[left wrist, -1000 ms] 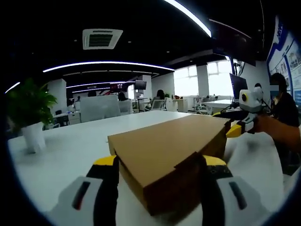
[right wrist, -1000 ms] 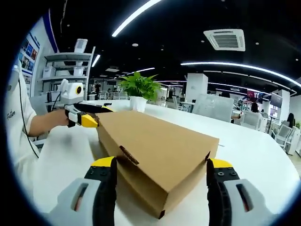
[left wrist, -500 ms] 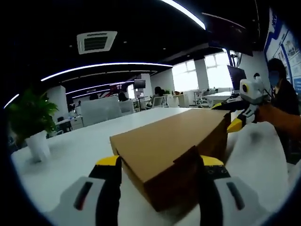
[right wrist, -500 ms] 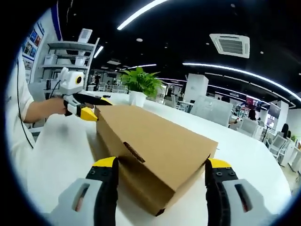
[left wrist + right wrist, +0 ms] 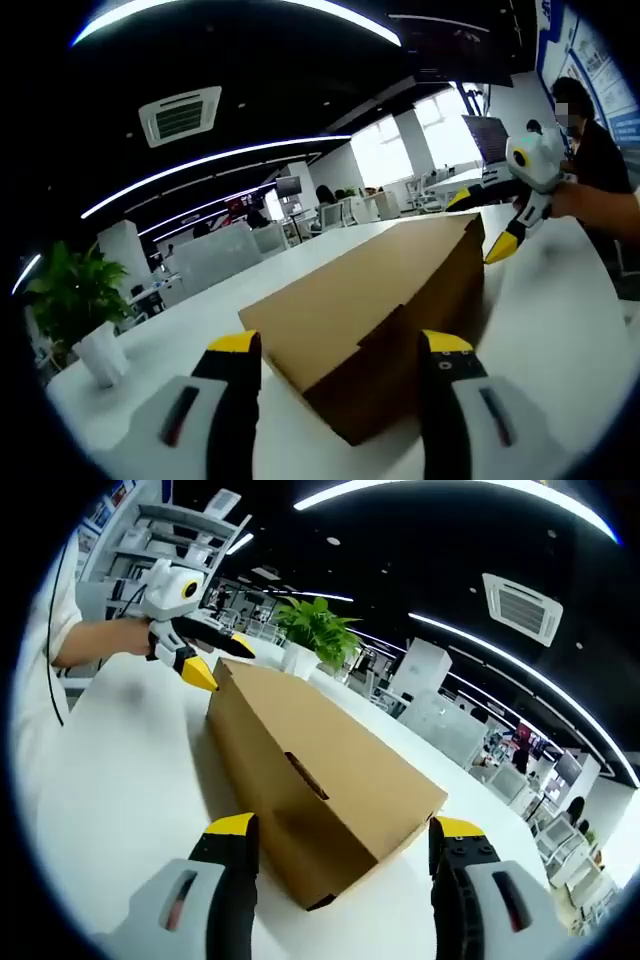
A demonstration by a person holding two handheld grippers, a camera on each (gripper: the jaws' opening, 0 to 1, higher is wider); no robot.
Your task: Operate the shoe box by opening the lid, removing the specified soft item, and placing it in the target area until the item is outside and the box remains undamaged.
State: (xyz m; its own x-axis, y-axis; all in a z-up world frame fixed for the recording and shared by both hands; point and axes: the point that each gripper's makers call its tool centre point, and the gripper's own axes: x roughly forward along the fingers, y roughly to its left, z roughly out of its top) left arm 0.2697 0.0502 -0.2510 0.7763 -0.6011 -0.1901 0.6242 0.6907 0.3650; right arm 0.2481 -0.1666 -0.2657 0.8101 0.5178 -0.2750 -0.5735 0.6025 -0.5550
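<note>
The shoe box [image 5: 375, 300] is being straddled at one end by the left gripper [image 5: 340, 350] — its jaws spread wide on either side of the corner, not touching. At the opposite end the right gripper [image 5: 340, 835] is being held likewise agape about the box, lid down, on the white table [image 5: 120, 750]. A potted plant [image 5: 315, 635] is standing beyond the box.

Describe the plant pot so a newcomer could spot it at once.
Start at the big white table with the brown cardboard shoe box on it. Past the box's far end stands a small white pot holding a leafy green plant, the sole greenery on the tabletop.
</note>
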